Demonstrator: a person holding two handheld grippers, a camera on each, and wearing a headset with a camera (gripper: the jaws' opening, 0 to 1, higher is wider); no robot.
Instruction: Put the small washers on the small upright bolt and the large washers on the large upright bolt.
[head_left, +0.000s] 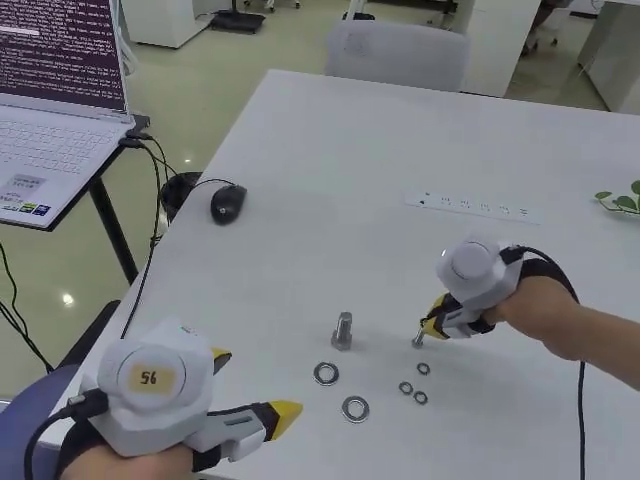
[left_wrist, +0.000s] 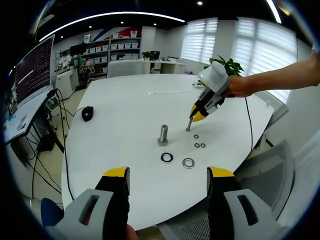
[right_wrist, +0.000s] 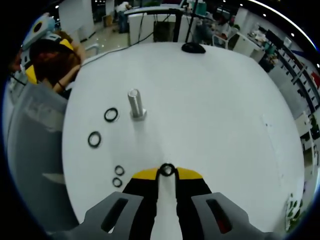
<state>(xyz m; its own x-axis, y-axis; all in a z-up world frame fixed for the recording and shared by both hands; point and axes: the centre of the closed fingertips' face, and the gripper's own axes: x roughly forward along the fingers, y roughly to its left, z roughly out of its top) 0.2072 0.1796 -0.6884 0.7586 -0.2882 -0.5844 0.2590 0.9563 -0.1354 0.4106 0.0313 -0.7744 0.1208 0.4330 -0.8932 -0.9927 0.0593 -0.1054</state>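
Right gripper (head_left: 431, 326) pinching small washer (right_wrist: 167, 170) above small bolt (head_left: 418, 340), right of large bolt (head_left: 342, 330) | I'd centre the hole, lower straight | left gripper (left_wrist: 169, 173) wide, empty, near edge

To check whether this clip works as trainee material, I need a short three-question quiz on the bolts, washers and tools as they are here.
1. True or false: both large washers lie flat on the table, off the large bolt.
2. Multiple choice: how many small washers lie loose on the table beside the small bolt? A one, B three, C five.
3. Fill in: the left tool has its jaws ____, while the right tool is closed on a small ring.
Key: 1 true; 2 B; 3 open.
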